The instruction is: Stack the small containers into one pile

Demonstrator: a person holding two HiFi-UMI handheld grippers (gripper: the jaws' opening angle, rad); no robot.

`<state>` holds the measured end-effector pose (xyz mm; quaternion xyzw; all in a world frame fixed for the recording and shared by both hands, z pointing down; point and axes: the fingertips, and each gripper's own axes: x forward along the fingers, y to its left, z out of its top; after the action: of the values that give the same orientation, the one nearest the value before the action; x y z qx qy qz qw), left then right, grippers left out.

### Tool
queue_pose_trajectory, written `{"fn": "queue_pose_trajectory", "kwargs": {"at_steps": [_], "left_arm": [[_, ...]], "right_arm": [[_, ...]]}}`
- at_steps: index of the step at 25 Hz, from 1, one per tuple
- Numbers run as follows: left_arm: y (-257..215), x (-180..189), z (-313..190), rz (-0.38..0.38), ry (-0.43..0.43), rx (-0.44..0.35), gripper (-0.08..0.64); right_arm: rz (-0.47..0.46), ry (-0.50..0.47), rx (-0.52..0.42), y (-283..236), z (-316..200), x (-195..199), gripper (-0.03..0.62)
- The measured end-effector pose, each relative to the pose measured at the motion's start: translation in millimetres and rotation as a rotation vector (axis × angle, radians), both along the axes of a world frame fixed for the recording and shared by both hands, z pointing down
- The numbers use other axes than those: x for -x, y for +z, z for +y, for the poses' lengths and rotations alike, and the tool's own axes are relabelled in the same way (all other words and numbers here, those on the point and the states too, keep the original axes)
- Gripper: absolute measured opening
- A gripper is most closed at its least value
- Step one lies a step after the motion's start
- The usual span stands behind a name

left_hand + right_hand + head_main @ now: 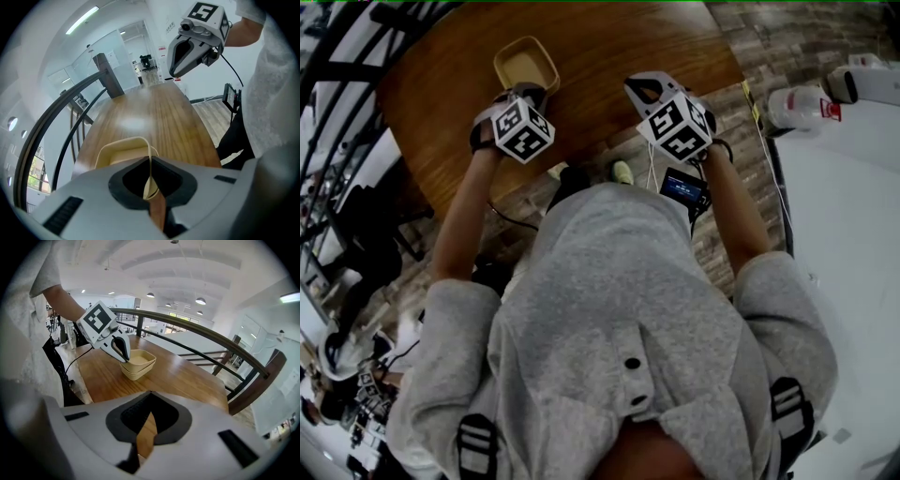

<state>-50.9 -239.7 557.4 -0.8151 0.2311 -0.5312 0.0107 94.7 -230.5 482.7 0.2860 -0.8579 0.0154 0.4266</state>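
Pinching the thin rim wall of the upper beige container with the left gripper, jaws narrowed down to the wall's thickness. Nested in a lower beige container, the pair directly ahead of and under that gripper's tips, on the wooden table. Pointed steeply downward. Off to its right, apart from the stack: right gripper, jaws drawn together, nothing between them, only bare tabletop past the tips. Hovering over the near table edge, touching neither container. Beyond the table's far side: curved dark railing.
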Motion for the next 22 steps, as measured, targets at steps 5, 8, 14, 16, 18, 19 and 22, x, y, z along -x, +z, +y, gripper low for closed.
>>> {"fn": "queue_pose_trajectory", "kwargs": {"at_steps": [5, 8, 14, 16, 18, 19, 22], "left_arm": [[10.5, -0.1, -5.8, -0.034, -0.019, -0.011, 0.027], [12.7, 1.6, -3.7, -0.036, -0.045, 0.003, 0.061], [-3.3, 3.5, -1.6, 0.016, -0.152, -0.026, 0.120], [-14.7, 6.9, -3.0, 0.032, -0.202, -0.072, 0.120], [-26.4, 9.7, 0.6, 0.054, -0.257, -0.102, 0.120], [-32.0, 10.5, 4.5, 0.073, -0.287, -0.109, 0.120], [-43.7, 12.5, 20.4, 0.140, -0.364, -0.111, 0.120]], "right_arm": [[-0.001, 0.002, -0.004, -2.1, 1.5, -9.1, 0.015], [-0.008, -0.005, -0.008, -4.5, 3.4, -10.9, 0.015], [-0.022, -0.011, -0.003, -7.7, 16.2, -19.0, 0.015], [-0.034, -0.022, -0.010, -11.0, 20.5, -19.5, 0.015], [-0.056, -0.030, -0.016, -14.9, 25.2, -20.6, 0.015], [-0.069, -0.031, -0.017, -17.0, 27.4, -21.3, 0.015], [-0.102, -0.035, -0.024, -23.5, 34.2, -21.3, 0.015]]}}
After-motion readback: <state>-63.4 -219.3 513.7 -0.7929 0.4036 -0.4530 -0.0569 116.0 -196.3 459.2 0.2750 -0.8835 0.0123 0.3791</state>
